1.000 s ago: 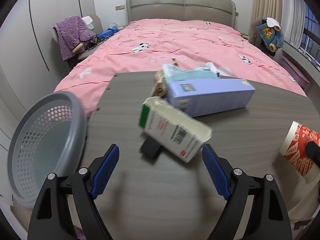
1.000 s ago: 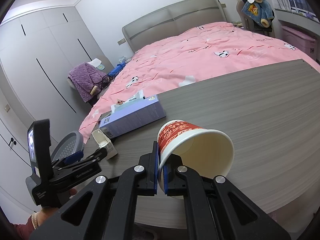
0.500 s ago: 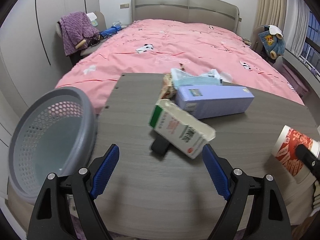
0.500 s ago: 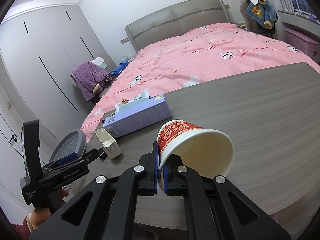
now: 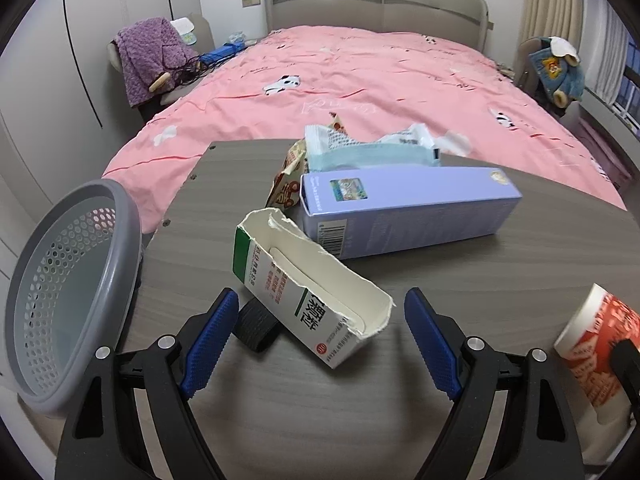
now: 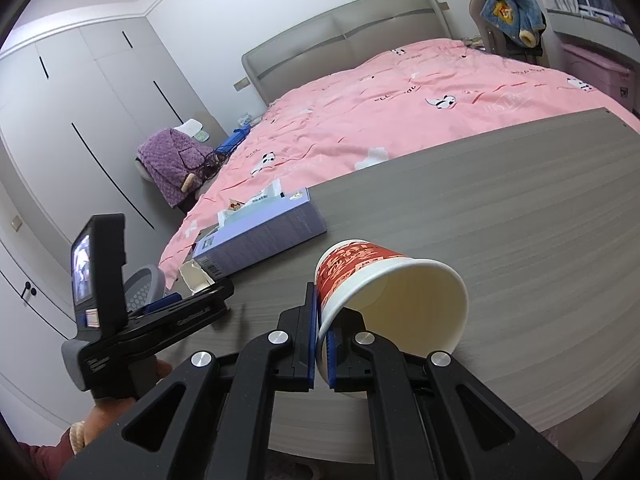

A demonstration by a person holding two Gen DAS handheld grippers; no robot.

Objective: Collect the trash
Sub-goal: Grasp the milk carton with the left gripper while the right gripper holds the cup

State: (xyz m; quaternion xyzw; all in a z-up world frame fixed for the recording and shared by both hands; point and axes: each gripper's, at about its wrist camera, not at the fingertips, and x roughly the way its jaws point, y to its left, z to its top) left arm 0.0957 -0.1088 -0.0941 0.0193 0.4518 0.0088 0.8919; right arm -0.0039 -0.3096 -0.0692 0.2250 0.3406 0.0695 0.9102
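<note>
A torn white and green carton (image 5: pixel 308 288) lies on the grey wooden table (image 5: pixel 360 420), resting on a small black object (image 5: pixel 256 326). My left gripper (image 5: pixel 316 344) is open, its blue pads on either side of the carton's near end. Behind it lie a purple box (image 5: pixel 408 208) and crumpled wrappers (image 5: pixel 360 148). My right gripper (image 6: pixel 322 344) is shut on the rim of a red and white paper cup (image 6: pixel 384 284), held tilted above the table. The cup also shows in the left wrist view (image 5: pixel 596 352).
A grey perforated basket (image 5: pixel 68 292) stands off the table's left edge. A pink bed (image 5: pixel 360 80) lies beyond the table. A chair with purple clothes (image 5: pixel 148 60) stands at the far left. The purple box also shows in the right wrist view (image 6: pixel 260 236).
My left gripper has moved forward to the torn carton, which now lies between its open fingers. The right gripper still holds the cup and has shifted little.
</note>
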